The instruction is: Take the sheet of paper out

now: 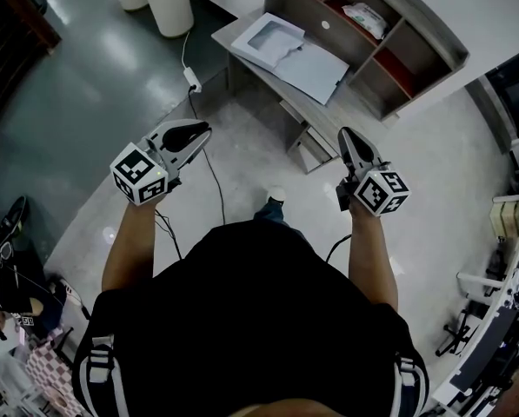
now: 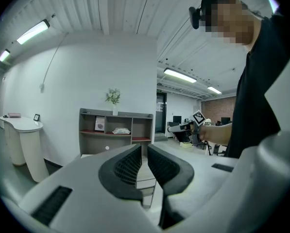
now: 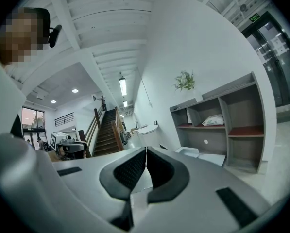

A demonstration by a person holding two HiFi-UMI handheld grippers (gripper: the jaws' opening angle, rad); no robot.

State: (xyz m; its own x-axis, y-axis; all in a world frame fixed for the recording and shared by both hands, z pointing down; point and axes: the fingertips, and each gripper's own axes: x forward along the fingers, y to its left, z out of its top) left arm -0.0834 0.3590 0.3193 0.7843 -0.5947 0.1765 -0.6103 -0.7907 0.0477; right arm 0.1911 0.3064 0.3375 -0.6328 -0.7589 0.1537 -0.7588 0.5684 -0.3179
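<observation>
Right gripper (image 3: 145, 150): jaws pressed together, nothing held. Left gripper (image 2: 145, 148): jaws kept narrow slit apart, nothing between. Both held about level in air, well apart from desk (image 1: 350, 107). Open white box (image 1: 268, 35) seen on desk top. Flat white piece touching it, probably sheet of paper (image 1: 320, 69), not yet touched. Step judged: approach. Next: desk to be reached, jaws to be opened, sheet edge to be pinched.

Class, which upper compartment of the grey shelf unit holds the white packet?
The middle compartment, where the white packet lies. The left compartment holds an upright card, and the right compartment looks bare.
</observation>
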